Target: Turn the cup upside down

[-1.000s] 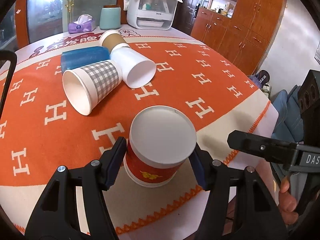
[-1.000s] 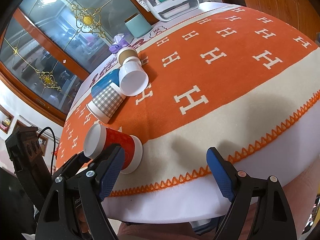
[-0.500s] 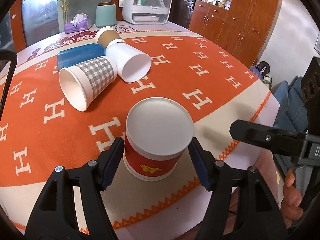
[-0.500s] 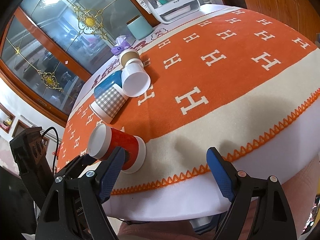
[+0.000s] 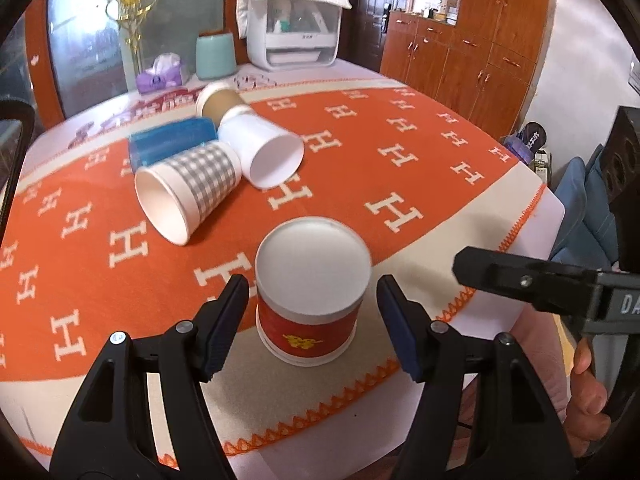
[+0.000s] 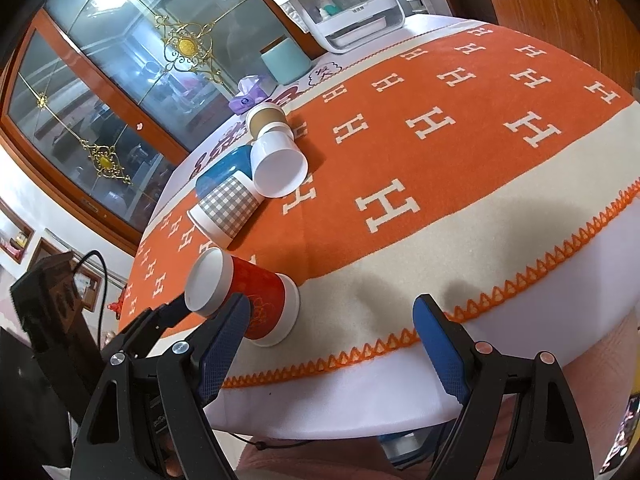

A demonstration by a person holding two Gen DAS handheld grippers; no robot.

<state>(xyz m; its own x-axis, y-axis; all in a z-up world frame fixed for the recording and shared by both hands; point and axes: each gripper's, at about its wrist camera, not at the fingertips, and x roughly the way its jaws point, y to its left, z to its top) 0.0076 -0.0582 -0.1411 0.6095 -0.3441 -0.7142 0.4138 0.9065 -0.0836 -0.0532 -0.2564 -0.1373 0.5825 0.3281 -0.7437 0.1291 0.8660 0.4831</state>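
A red paper cup (image 5: 310,304) with white rims stands upside down near the front edge of the orange tablecloth (image 5: 360,168), its white base facing up. My left gripper (image 5: 312,322) is open, its blue-padded jaws on either side of the cup and clear of it. The cup also shows in the right wrist view (image 6: 248,294). My right gripper (image 6: 330,344) is open and empty, held off the table's front edge to the right of the cup.
Several cups lie on their sides behind: a checked one (image 5: 188,192), a white one (image 5: 262,148), a blue one (image 5: 170,146) and a brown one (image 5: 218,102). A teal canister (image 5: 215,56), a tissue pack (image 5: 160,74) and a white appliance (image 5: 292,28) stand at the back.
My left gripper has let go of the red cup, opened wider and drawn back a little. The cup stays upside down on the cloth. The right gripper has barely moved.
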